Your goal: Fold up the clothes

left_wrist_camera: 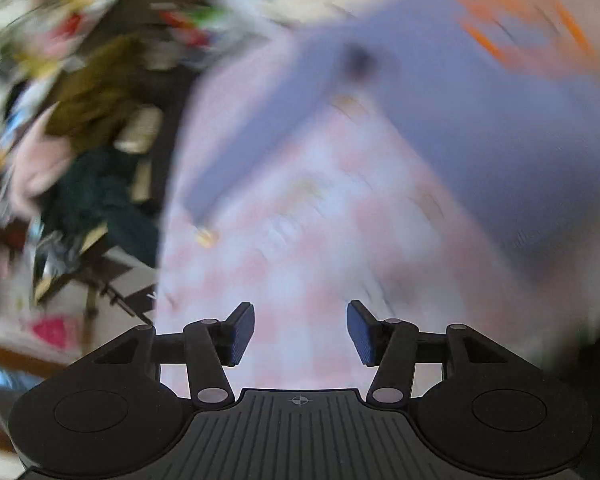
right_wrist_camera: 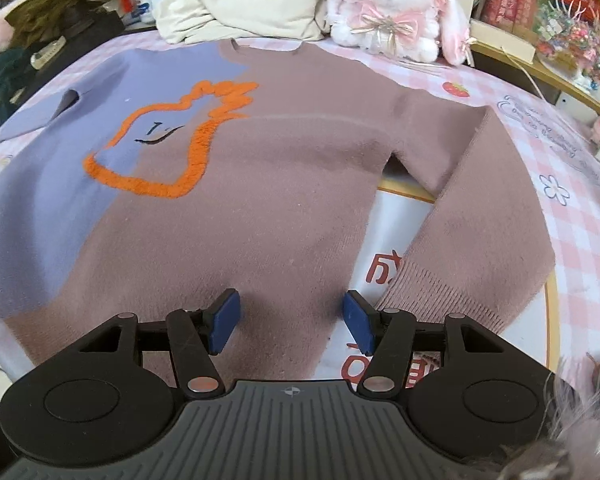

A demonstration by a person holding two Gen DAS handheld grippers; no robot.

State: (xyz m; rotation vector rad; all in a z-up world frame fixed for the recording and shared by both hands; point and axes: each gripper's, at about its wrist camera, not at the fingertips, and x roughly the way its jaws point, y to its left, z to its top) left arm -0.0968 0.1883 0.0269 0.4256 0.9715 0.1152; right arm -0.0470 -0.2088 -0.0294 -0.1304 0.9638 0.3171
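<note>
The right gripper [right_wrist_camera: 291,322] has its blue pads [right_wrist_camera: 225,320] spread apart with nothing between them, poised just over the hem of the sweater [right_wrist_camera: 284,184]. That spread suits a grab at the hem's edge, though nothing is pinched at this moment. The left gripper [left_wrist_camera: 301,333] also has its fingers apart and empty; its view is badly smeared, so I can only say it seems to hang above bare checked cloth, near the sweater's lilac sleeve [left_wrist_camera: 256,136] and well short of touching it.

The sweater lies spread flat, front up, on the pink checked tablecloth [right_wrist_camera: 572,184]. Its body is mauve-brown with a lilac panel on one side, and an orange fuzzy outline [right_wrist_camera: 196,148] sits across the seam between the two colours. The mauve sleeve [right_wrist_camera: 484,220] runs down alongside the body, angled away from it, so that a wedge of the printed white sheet [right_wrist_camera: 384,264] beneath shows between sleeve and body. The lilac sleeve stretches outward on the sweater's far side. No part is doubled over, so the garment lies open rather than folded.

Beyond the sweater's collar sit a cream garment [right_wrist_camera: 244,8], heaped, and a white plush rabbit [right_wrist_camera: 388,12], both clear of the sweater, which leaves the sleeves and hem free to be turned inward.
</note>
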